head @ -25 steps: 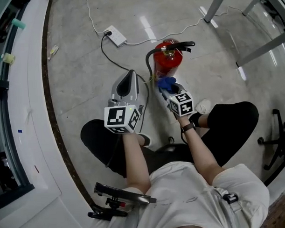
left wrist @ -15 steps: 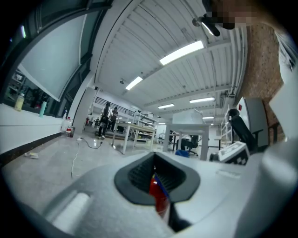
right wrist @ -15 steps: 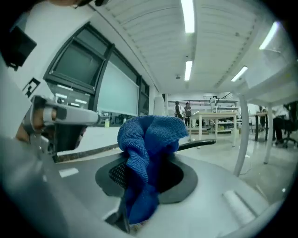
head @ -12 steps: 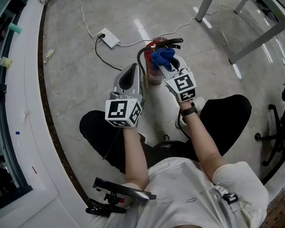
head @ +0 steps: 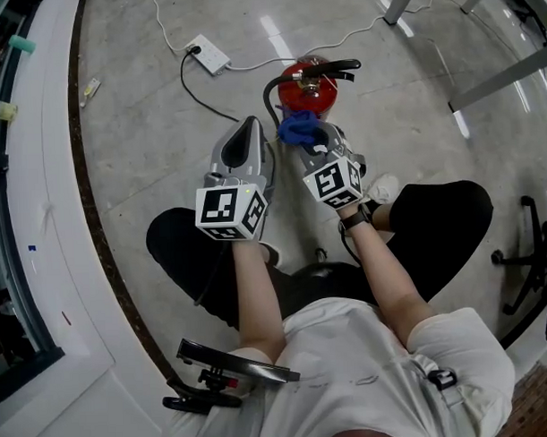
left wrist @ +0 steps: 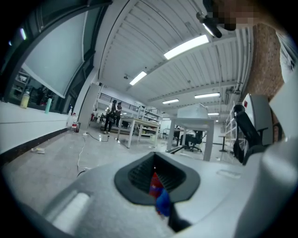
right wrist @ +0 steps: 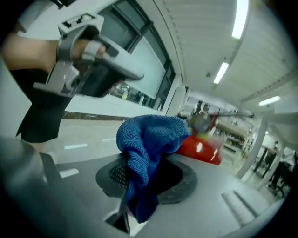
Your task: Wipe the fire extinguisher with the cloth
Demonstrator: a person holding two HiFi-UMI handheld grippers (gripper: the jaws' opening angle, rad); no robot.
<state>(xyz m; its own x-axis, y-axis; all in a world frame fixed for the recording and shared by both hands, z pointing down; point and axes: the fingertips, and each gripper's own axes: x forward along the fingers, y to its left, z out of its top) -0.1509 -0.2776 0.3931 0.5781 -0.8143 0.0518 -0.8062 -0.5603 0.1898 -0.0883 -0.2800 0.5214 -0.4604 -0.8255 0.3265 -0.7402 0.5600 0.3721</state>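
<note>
Your right gripper clamped the cloth, with the fire extinguisher upright at twelve o'clock. Your left gripper was closed.

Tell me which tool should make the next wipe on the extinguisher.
Right. The right tool grips the blue cloth, right by the red fire extinguisher. The left tool is shut on nothing, off to the side.

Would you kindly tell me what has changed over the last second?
The right gripper, shut on the blue cloth, swept it up over the top of the fire extinguisher, then drew it back to the near side. Nothing was let go. The left gripper stayed alongside, jaws together and empty; the extinguisher stayed upright in place.
</note>
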